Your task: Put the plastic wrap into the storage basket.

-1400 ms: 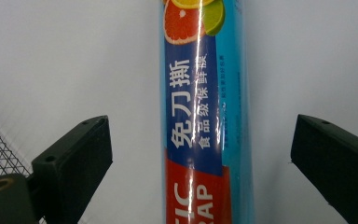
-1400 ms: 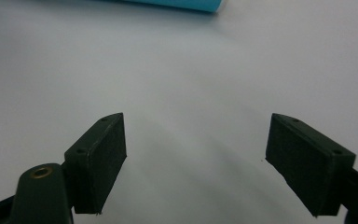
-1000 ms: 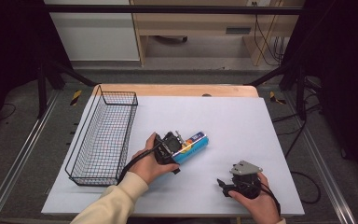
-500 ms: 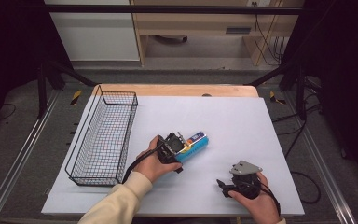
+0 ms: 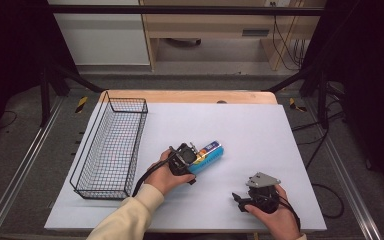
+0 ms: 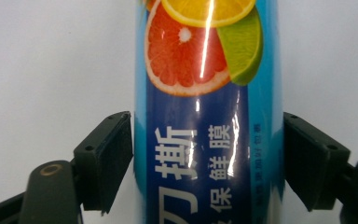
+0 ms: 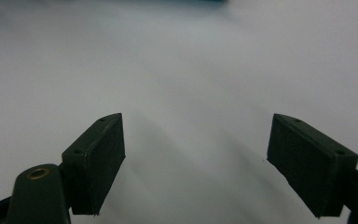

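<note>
A: Okay, left gripper (image 5: 199, 158): jaws just closed in, pads (image 6: 114, 158) pressed against both sides of cling-film box (image 6: 205, 116), lying on table (image 5: 260, 130) beside wire basket (image 5: 111, 150).
B: Right gripper (image 5: 237, 199) parked, jaws apart, empty. Grasp apparently made; lift and transfer not yet done.

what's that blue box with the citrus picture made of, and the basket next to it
The blue box looks like printed cardboard under a glossy film: bright streaks of glare run down its citrus print. Plastic can't be ruled out. The basket looks like thin metal wire with a black coating, judging by its open grid of fine dark strands; whether that coating is paint or plastic I can't tell.
</note>
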The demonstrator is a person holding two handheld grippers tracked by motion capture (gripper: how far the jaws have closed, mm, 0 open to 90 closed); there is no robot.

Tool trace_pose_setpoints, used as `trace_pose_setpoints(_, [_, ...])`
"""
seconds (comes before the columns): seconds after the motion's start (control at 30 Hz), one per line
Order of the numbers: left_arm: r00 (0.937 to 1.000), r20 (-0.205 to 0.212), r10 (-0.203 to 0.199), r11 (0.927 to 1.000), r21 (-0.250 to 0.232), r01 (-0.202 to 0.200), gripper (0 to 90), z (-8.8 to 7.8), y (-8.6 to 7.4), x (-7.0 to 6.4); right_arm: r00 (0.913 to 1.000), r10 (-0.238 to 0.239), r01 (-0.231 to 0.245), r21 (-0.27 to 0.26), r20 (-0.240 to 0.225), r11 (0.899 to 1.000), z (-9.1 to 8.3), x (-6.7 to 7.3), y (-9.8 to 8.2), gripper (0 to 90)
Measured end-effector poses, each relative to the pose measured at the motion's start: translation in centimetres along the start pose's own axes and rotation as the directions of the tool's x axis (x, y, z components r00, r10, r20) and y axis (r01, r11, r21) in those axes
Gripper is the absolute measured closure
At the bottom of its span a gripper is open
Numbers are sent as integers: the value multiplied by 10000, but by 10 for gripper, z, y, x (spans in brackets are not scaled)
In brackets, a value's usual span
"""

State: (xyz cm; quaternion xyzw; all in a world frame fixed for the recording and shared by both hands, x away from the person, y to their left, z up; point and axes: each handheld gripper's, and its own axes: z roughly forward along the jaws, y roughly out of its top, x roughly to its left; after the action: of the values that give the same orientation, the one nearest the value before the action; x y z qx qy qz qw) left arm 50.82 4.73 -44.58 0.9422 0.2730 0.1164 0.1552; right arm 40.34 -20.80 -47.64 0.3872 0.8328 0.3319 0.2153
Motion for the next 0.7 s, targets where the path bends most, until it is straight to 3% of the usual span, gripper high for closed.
trace_pose_setpoints(0.13, [9999, 163, -55, 9999, 90, 54, 312, 2, -1, 1, 10000, 63, -63, 2, -15, 10000, 0, 0, 0, 194])
trace_pose_setpoints(0.3, [9996, 202, -188, 9998, 91, 186, 318, 1, -1, 2, 10000, 55, -55, -9, -22, 10000, 0, 0, 0, 194])
trace_pose_setpoints(0.47, [9998, -158, -133, 9998, 130, 135, 320, 1, 0, -4, 10000, 59, -59, -14, -29, 10000, -1, 0, 0, 194])
trace_pose_setpoints(0.7, [9998, -72, -174, 9997, 153, 175, 320, -2, 1, -5, 10000, 81, -81, -8, -25, 10000, -1, -1, 0, 194])
